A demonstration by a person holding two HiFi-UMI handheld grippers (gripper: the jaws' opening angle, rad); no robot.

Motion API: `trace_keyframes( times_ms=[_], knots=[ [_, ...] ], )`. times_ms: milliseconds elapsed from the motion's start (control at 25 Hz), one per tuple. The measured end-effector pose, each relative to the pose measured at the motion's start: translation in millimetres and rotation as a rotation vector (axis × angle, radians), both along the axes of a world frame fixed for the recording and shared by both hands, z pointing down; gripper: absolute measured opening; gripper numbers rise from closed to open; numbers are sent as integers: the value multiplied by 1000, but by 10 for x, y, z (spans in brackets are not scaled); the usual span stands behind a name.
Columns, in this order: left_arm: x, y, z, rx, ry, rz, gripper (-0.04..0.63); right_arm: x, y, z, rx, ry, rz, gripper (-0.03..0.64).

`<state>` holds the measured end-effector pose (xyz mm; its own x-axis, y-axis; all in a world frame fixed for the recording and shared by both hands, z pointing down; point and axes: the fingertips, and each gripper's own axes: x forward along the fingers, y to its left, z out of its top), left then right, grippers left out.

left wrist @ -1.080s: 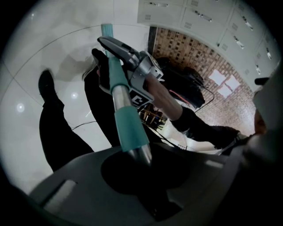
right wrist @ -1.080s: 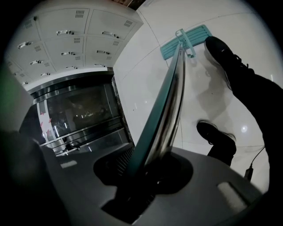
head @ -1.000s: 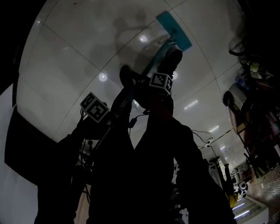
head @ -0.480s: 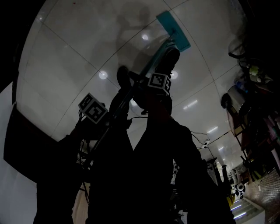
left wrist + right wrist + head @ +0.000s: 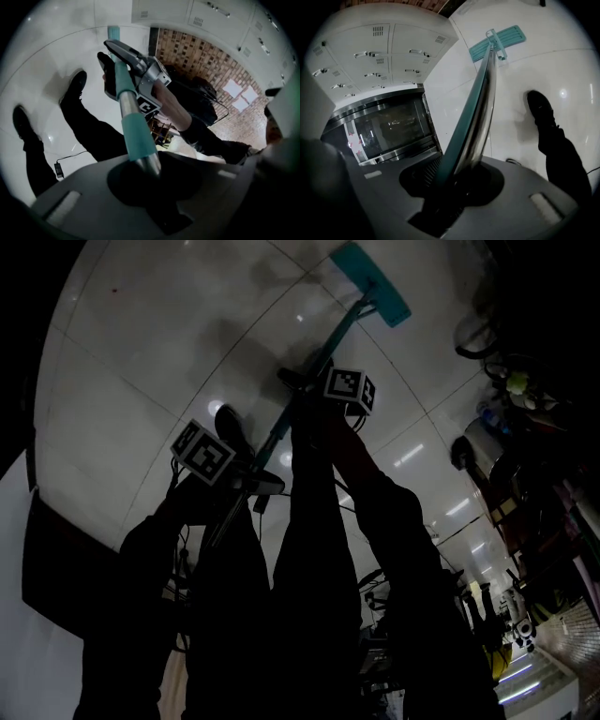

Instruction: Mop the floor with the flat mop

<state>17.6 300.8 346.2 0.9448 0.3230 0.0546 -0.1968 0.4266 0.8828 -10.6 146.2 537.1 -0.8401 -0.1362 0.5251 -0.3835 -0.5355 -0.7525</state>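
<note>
Mopping stroke under way: 2 grippers on 1 pole, pad down on the tiles.

The left gripper (image 5: 146, 171) is clamped on the upper end of the flat mop's handle (image 5: 133, 122), just where the teal sleeve meets bare metal. The right gripper (image 5: 454, 180) is clamped on the same handle further down, toward the mop head (image 5: 370, 284). The teal head lies flat on the floor (image 5: 169, 324), well ahead of the person's shoe (image 5: 541, 108). Judged step: pad at full reach. The next move likely calls for drawing the pole back along its own line with both grips firm and the pad kept flat, clear of the cable (image 5: 70, 157) near the feet. The surface is glossy white tile with dark joints and lamp reflections; wet or dry cannot be told. The room has white lockers (image 5: 384, 51), a brick wall (image 5: 211, 61) and dim clutter (image 5: 525, 456) at the right.
</note>
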Motion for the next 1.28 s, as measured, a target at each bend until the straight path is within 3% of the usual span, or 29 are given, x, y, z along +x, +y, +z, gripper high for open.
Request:
trace_keyframes(
  times_ms=[360, 600, 960, 1200, 1280],
  knots=[
    [1015, -1292, 183, -3, 20, 31, 71, 1147, -1360, 162, 40, 30, 101, 143],
    [1508, -1942, 342, 20, 56, 27, 71, 1658, -2025, 291, 63, 31, 125, 144],
    [1497, -1929, 345, 27, 44, 33, 67, 1606, -2053, 260, 86, 28, 98, 150],
    [967, -1229, 153, -10, -27, 73, 67, 1065, -1384, 64, 74, 10, 69, 149],
    [830, -997, 80, -13, -8, 54, 67, 860, -1128, 22, 68, 4, 55, 149]
  ],
)
